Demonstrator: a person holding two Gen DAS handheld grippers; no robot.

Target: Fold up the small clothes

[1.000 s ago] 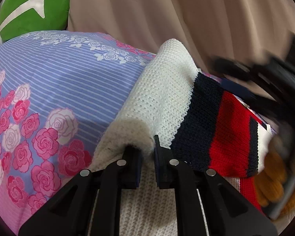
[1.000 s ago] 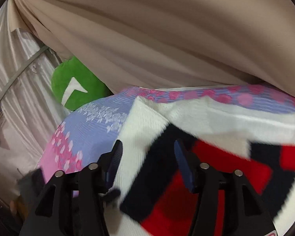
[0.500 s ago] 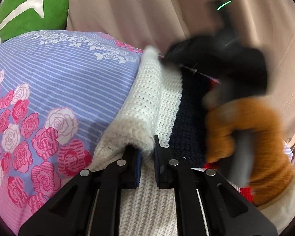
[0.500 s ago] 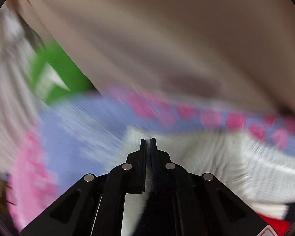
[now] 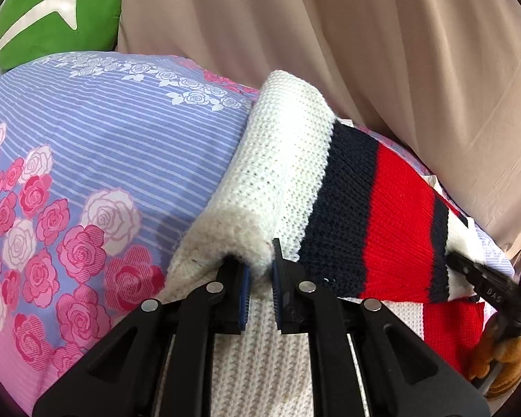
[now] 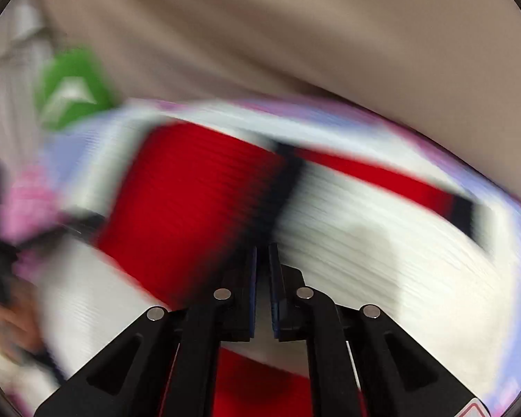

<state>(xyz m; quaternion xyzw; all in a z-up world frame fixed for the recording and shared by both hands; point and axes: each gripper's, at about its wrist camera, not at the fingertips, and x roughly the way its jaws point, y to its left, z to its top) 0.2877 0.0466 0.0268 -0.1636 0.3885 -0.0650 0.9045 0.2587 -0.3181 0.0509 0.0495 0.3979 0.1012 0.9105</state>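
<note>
A knitted sweater (image 5: 284,160), white with navy and red stripes, lies folded on a flowered bedsheet (image 5: 104,132). My left gripper (image 5: 260,260) is shut on the thick white folded edge at the sweater's near left. My right gripper (image 5: 469,271) shows at the right edge of the left wrist view, its tip by the sweater's right border. In the blurred right wrist view the right gripper (image 6: 262,253) hangs over the sweater (image 6: 191,191) at a navy stripe. Its jaws are closing to a sliver, and no fabric shows between them.
A green cushion (image 5: 52,10) with a white mark sits at the far left of the bed. A beige curtain (image 5: 364,52) hangs close behind the sweater. A hand in an orange-brown glove (image 5: 503,358) holds the right gripper at the lower right.
The right gripper went from open to shut. It swept across the sweater's far end, then back to the right edge. The left gripper kept its hold and did not move.
</note>
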